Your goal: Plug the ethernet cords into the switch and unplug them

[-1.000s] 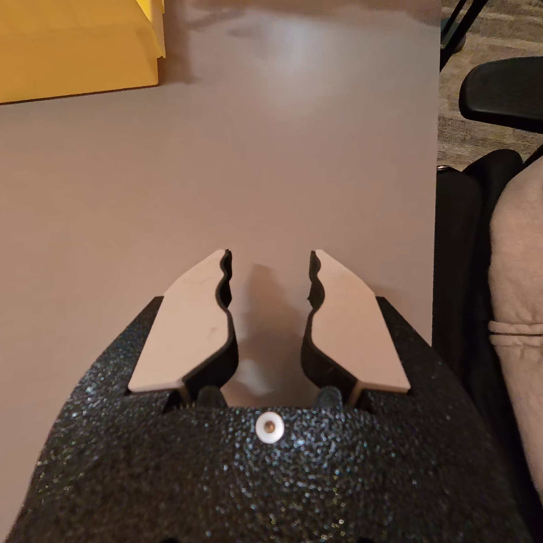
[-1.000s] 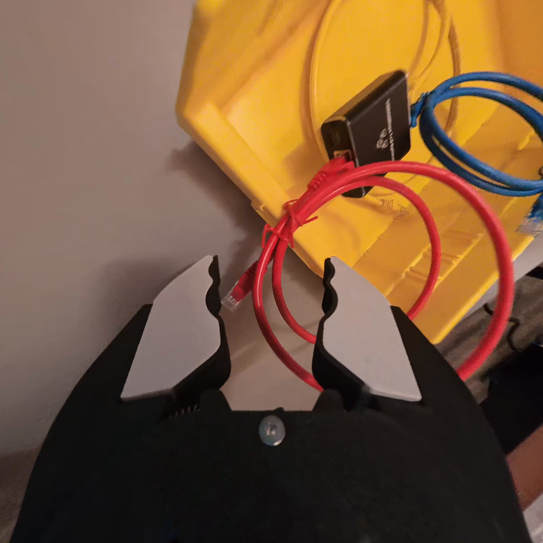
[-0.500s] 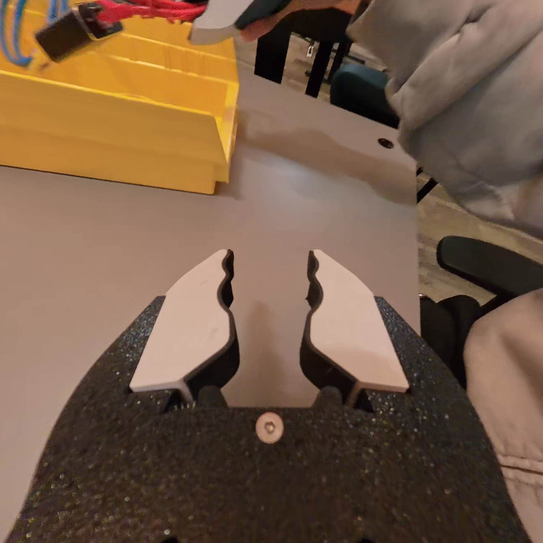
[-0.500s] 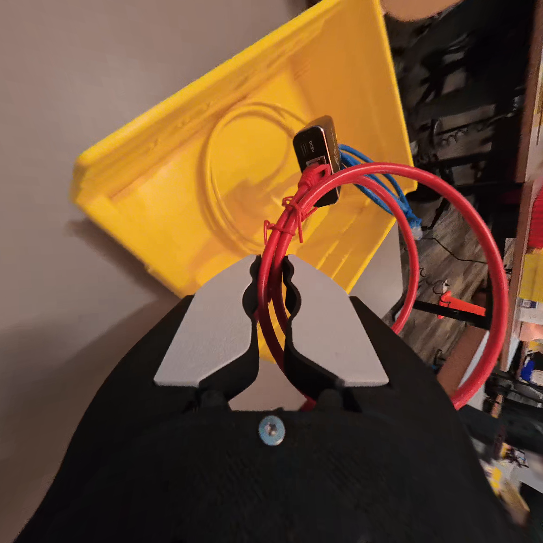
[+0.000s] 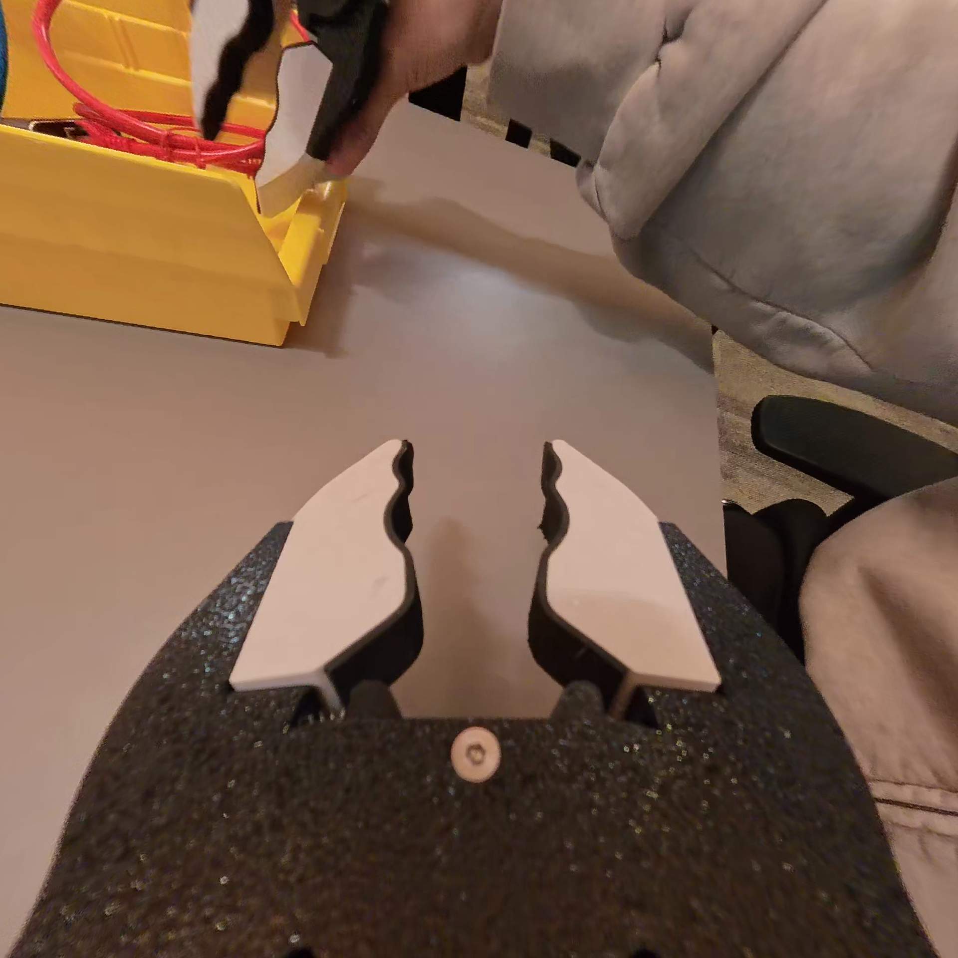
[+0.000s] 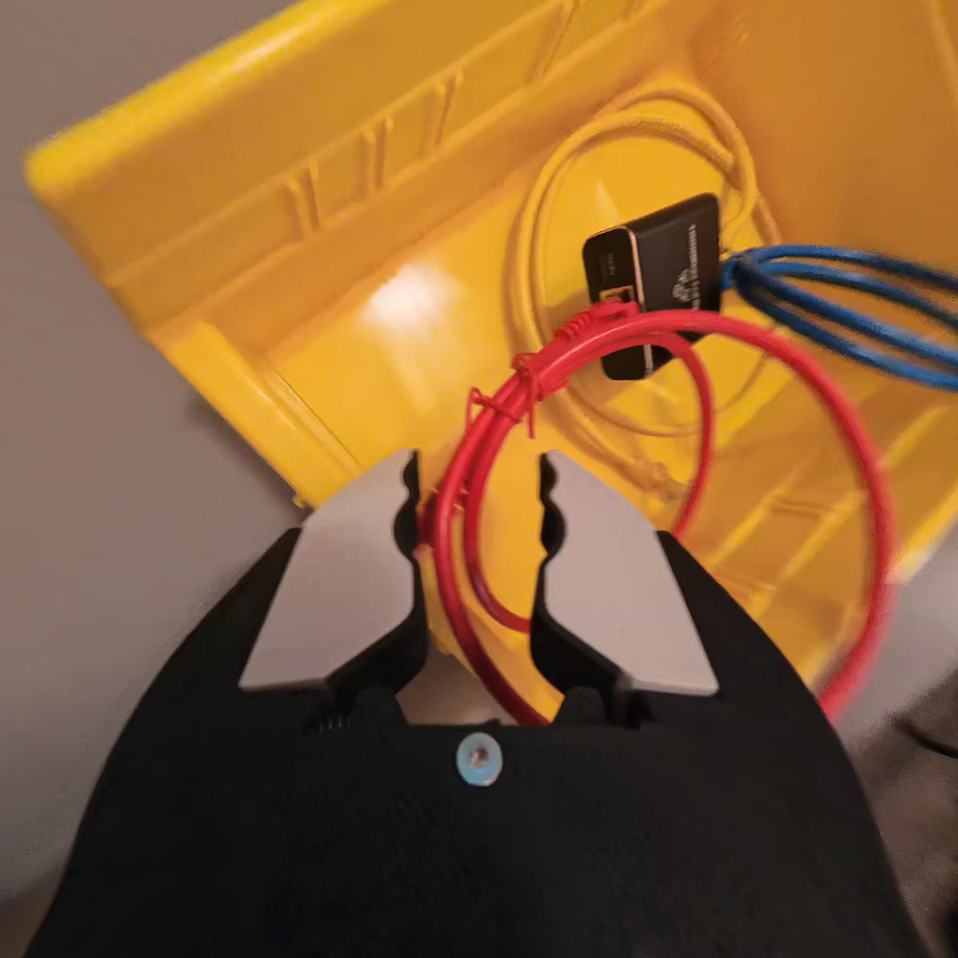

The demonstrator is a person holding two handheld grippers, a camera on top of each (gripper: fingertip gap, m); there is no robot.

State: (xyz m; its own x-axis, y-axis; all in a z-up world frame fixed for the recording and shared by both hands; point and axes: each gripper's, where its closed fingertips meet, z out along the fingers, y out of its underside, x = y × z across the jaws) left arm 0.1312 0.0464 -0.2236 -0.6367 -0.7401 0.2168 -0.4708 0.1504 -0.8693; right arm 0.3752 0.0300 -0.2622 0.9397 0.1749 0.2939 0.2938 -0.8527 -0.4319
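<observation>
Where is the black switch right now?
In the right wrist view, the black switch sits upper right inside the yellow bin, with the red cord at its near end and the blue cord on its right.

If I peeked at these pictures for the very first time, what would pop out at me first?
Probably the big yellow bin on the grey table, since it is so bright. Next, the red cable coiled in loops, running between the open fingers of the right gripper, with one end at the small black switch where a blue cable also sits. The left gripper hangs open over bare table, holding nothing.
</observation>
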